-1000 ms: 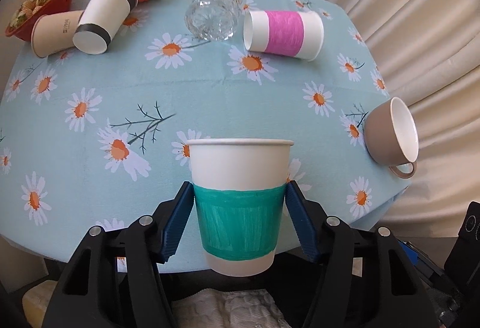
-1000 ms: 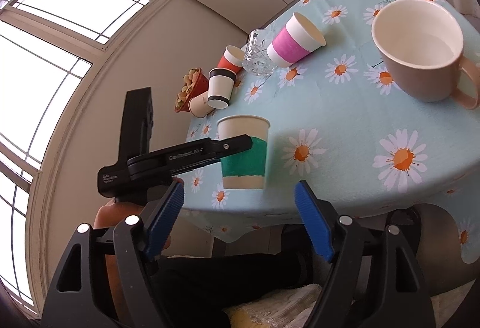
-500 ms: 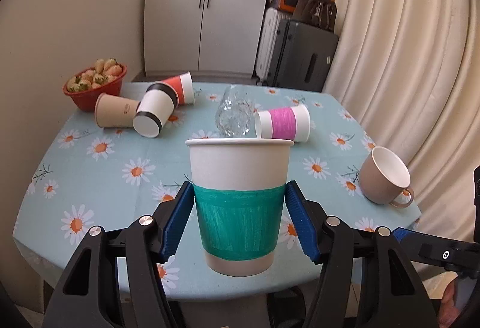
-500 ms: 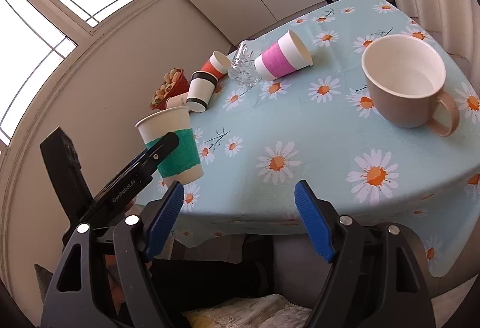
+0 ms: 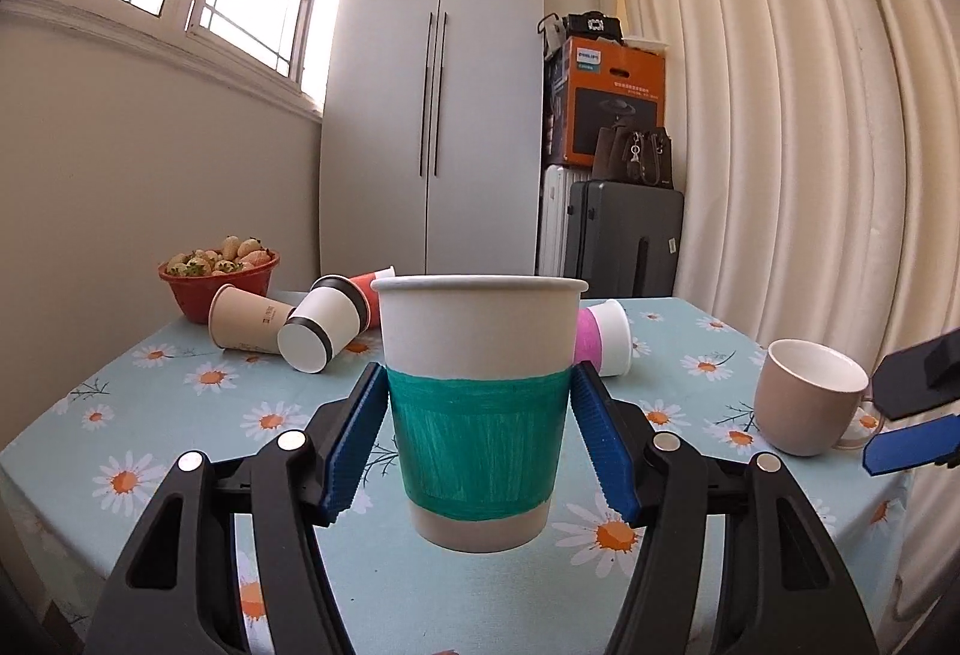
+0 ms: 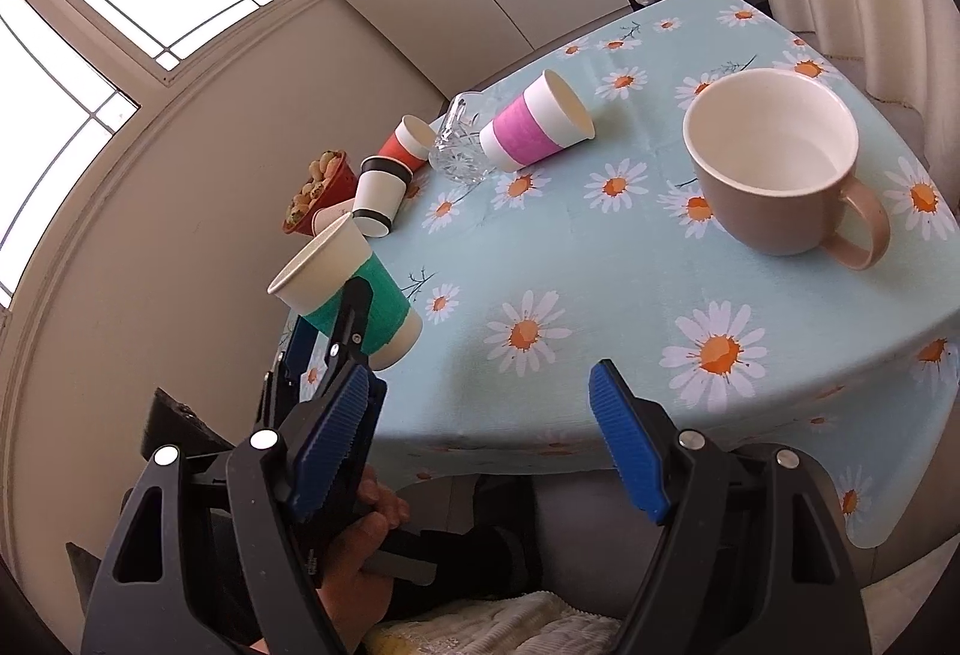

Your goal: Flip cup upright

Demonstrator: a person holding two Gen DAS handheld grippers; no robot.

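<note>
My left gripper is shut on a white paper cup with a green band, mouth up, held above the near edge of the daisy tablecloth. The same cup shows in the right wrist view, clamped at the table's left corner. My right gripper is open and empty, off the table's near edge; its blue fingertips show at the right of the left wrist view.
A beige mug stands upright at the right. A pink-banded cup, a glass, a black-banded cup, a red cup and a tan cup lie on their sides. A red bowl of fruit stands at the far left.
My left gripper has tilted up and pulled back toward the table's near edge with the green-banded cup, which stays upright in the jaws. The right gripper has shifted slightly and stays open.
</note>
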